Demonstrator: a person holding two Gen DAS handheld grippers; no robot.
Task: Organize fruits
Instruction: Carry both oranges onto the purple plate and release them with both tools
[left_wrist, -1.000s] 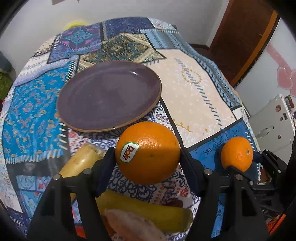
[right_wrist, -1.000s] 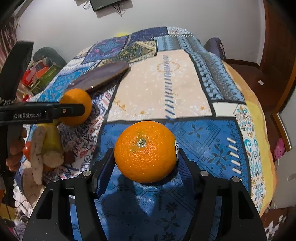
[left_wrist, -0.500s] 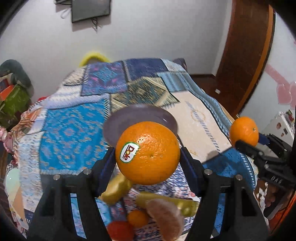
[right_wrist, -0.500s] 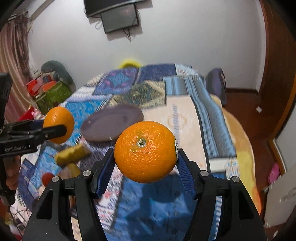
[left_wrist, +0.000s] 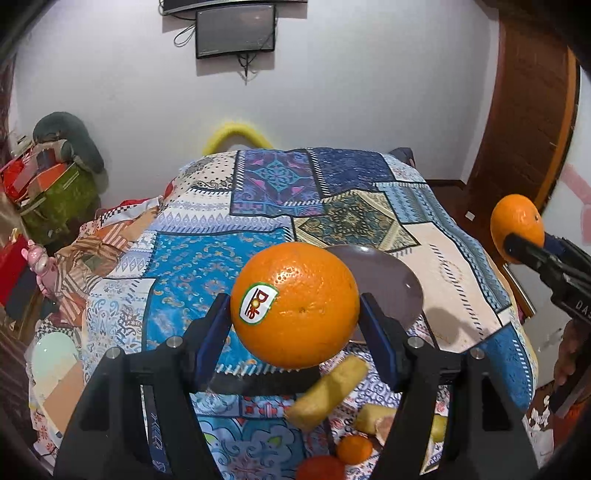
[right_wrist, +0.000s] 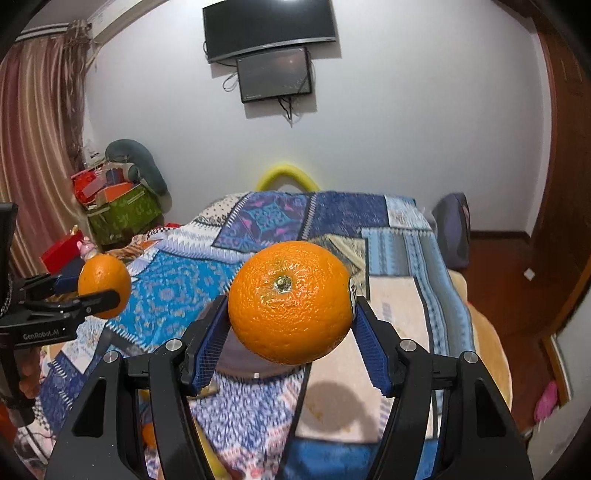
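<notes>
Oranges sit squeezed tight, a stickered orange (left_wrist: 295, 304) in the left tongs (left_wrist: 293, 328) and a plain orange (right_wrist: 290, 301) in the right tongs (right_wrist: 288, 332), high above the purple plate (left_wrist: 388, 284) that lies just past them, likely where they go

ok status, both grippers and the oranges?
Left gripper shut on stickered orange, held above the table. Right gripper shut on second orange, also airborne. Purple plate bare, nothing blocking it.

Right gripper (right_wrist: 290, 330) clamping an orange (right_wrist: 290, 301), stem end toward the camera, above a patchwork cloth (right_wrist: 177, 291); a plate (right_wrist: 236, 356) lies partly hidden beneath; at left, the left gripper (right_wrist: 94, 291) grips a second orange (right_wrist: 103, 280).
</notes>
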